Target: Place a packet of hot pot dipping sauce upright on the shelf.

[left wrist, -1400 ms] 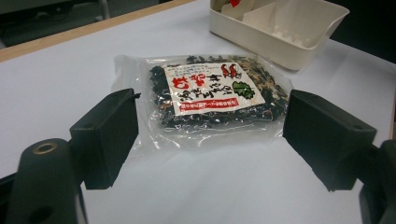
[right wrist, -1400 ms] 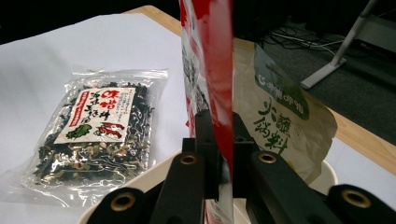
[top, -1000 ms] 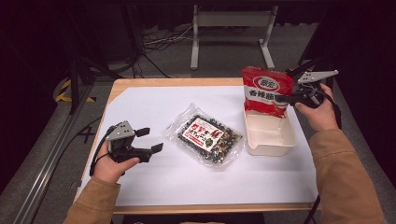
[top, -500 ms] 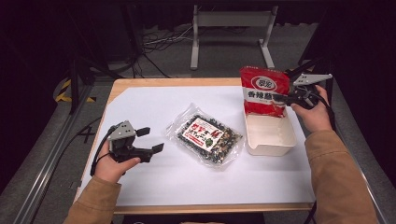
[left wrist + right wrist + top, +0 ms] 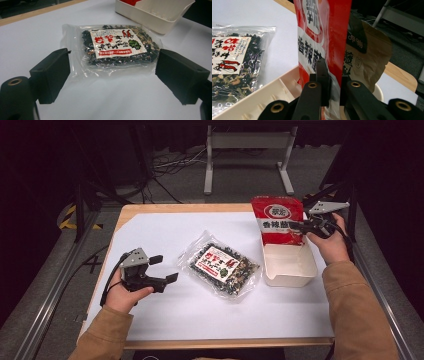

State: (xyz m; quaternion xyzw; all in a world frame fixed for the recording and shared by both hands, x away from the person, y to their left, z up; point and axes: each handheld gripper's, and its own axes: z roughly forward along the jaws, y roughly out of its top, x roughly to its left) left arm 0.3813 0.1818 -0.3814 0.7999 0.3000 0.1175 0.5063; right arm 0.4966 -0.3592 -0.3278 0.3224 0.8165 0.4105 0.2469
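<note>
A red snack bag stands upright at the far end of a cream tray, with my right gripper shut on its right edge. In the right gripper view the jaws pinch the red bag and the right gripper rises from the bottom. A clear packet of dark dried food with a red and white label lies flat at mid table. My left gripper rests open at the left, pointed at that packet, which lies just beyond the left gripper's wide-apart jaws.
A white sheet covers most of the wooden table. The tray wall sits beyond the packet. Behind the red bag a brown paper bag shows. A metal stand and cables lie on the floor beyond the table.
The red bag and my right gripper have shifted slightly toward the far end of the tray and stand more upright. The left gripper has stayed put.
</note>
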